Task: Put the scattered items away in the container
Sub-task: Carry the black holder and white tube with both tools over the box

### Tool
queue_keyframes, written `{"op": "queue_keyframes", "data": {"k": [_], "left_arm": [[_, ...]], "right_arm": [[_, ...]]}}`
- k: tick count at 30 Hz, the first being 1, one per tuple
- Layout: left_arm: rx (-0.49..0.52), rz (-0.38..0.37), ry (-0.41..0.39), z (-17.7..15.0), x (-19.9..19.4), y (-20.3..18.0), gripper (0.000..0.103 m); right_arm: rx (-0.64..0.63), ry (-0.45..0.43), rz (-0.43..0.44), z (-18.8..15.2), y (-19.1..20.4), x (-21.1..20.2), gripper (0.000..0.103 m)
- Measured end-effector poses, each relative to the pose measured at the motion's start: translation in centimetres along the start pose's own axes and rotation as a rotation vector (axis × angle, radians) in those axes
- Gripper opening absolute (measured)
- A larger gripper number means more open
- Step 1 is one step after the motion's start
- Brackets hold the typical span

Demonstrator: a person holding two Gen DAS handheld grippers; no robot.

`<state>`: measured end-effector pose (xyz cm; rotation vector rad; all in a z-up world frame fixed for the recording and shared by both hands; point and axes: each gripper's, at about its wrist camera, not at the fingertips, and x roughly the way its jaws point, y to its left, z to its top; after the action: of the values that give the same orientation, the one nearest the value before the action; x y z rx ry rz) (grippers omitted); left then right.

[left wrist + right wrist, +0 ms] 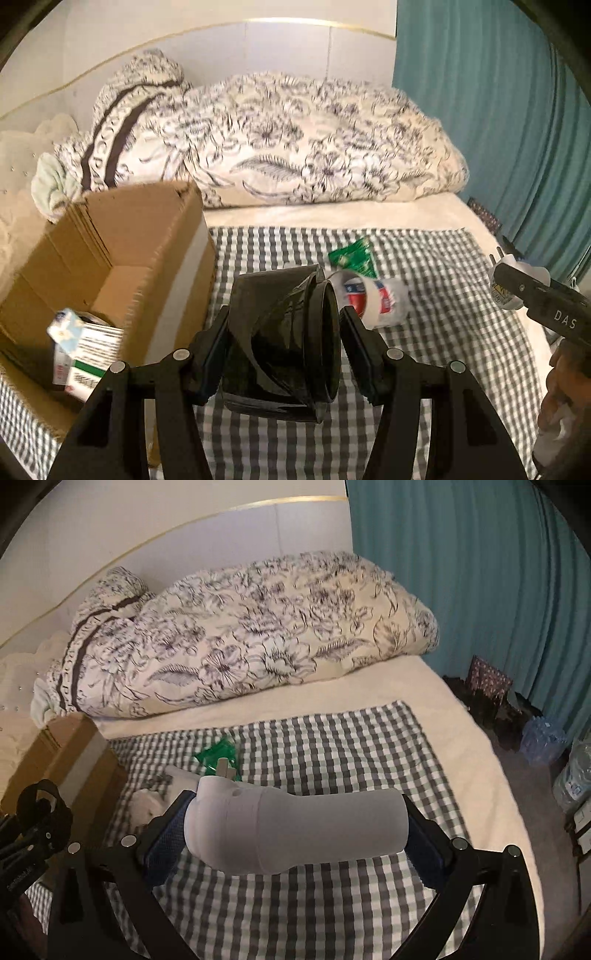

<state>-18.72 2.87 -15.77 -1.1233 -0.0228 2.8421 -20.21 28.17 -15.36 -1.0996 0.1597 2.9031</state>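
My left gripper (284,343) is shut on a black plastic funnel-like part (284,343), held above the checked cloth just right of the open cardboard box (147,258). The box holds several small cartons (81,350). My right gripper (295,827) is shut on a white plug adapter (295,827), held sideways above the cloth; it also shows at the right edge of the left wrist view (517,284). On the cloth lie a green packet (354,256) (216,755) and a white packet with red and blue print (373,299).
A folded floral duvet (295,147) lies across the bed behind the checked cloth (332,746). A teal curtain (480,590) hangs at the right. Bags and water bottle packs (543,738) stand on the floor beside the bed.
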Motion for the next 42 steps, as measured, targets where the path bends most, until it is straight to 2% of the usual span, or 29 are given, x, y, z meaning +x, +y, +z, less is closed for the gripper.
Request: {"op": "queue_keyframes", "data": {"k": [11, 23, 33, 42], "left_arm": [[0.0, 0.0, -0.114, 1.3, -8.2, 0.5, 0.059], [-0.011, 0.014, -0.212, 1.4, -15.7, 1.5, 0.059], [-0.013, 0.023, -0.275, 1.3, -19.9, 2.1, 0.059], [-0.015, 0.035, -0.309, 1.4, -21.8, 3.1, 0.059]], "right_arm": [[-0.032, -0.095, 0.019, 0.5, 2.4, -8.3, 0.102], [-0.08, -0.186, 0.045, 0.0, 5.9, -16.2, 0.102], [-0.112, -0.243, 0.052, -0.6, 7.7, -20.7, 0.102], [-0.13, -0.284, 0.065, -0.5, 9.1, -23.0, 0.102]]}}
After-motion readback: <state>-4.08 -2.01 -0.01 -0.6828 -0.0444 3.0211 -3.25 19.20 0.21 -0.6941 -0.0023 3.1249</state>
